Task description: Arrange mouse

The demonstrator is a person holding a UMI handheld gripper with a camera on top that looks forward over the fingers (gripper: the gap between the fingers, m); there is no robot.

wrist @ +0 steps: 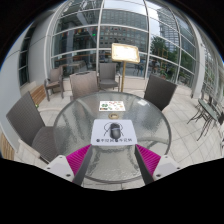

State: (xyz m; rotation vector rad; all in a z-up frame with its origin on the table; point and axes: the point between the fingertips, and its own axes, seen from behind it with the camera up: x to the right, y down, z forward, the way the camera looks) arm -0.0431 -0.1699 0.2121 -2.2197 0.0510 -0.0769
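- Glass is what we're looking at here, a round glass table [75, 118] sitting out on a paved terrace and filling the middle of the view
- The mouse [115, 131], small and dark, is lying on a white mat [114, 133] on the near part of the tabletop, just ahead of the fingers and roughly centred between them
- The gripper [112, 160] is hovering short of the table's near edge, fingers spread wide, gripping nothing
- The magenta pads [78, 159] are showing on the inner faces of both fingers, one to each side of the mat, neither touching it
- A second white sheet [111, 105] with dark markings is lying beyond the mat, farther across the glass, apart from it
- Chairs are standing around the table: a dark chair [28, 122] on the left, another chair [159, 92] on the far right side, a third chair [85, 83] behind the table
- A sign on a post [124, 55] is standing beyond the table, its pale panel facing this way
- A glazed building front [105, 25] with a grid of window frames is rising behind everything
- More outdoor furniture [207, 108] is sitting off to the right, too small to make out in detail
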